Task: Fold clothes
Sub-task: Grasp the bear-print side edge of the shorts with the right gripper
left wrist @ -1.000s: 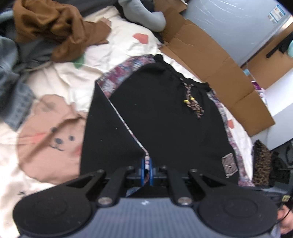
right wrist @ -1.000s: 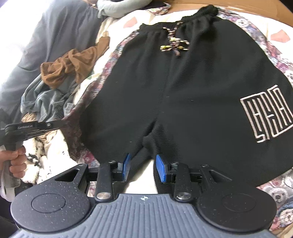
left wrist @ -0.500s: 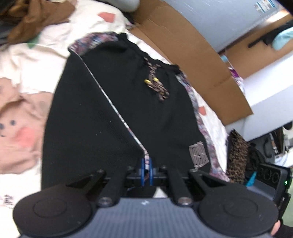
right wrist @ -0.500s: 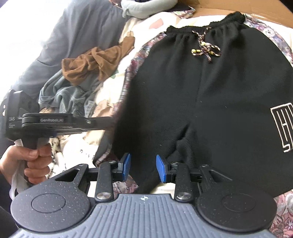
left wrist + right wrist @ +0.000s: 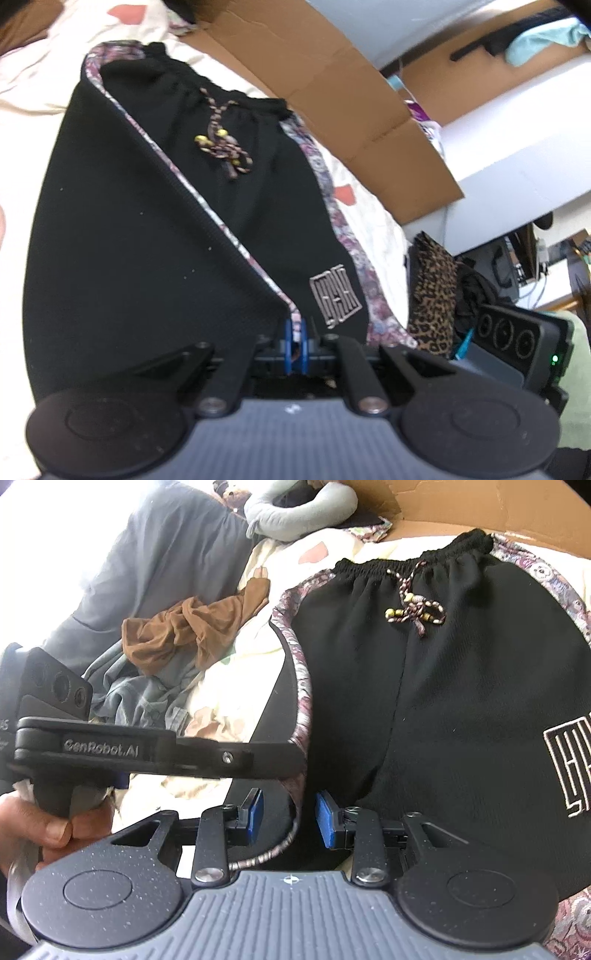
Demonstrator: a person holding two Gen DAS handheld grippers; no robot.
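Note:
Black shorts [image 5: 236,192] with floral side stripes, a braided drawstring [image 5: 223,149] and a white logo [image 5: 334,295] lie on the bed. My left gripper [image 5: 294,345] is shut on the hem of the left leg and holds it folded over toward the right leg. The shorts also fill the right wrist view [image 5: 461,709], where the left gripper [image 5: 295,760] pinches the floral hem. My right gripper [image 5: 289,818] is open, its blue pads either side of the lifted hem, not touching it.
A cream cartoon-print sheet [image 5: 29,88] covers the bed. Flattened cardboard [image 5: 332,85] lies along the far side. A brown garment [image 5: 192,631], grey clothes [image 5: 147,701] and a grey pillow [image 5: 295,513] sit to the left. A leopard-print bag [image 5: 432,295] stands off the bed's right edge.
My left gripper has carried the left leg's hem rightward across the shorts, widening the fold. It now sits directly in front of my open right gripper.

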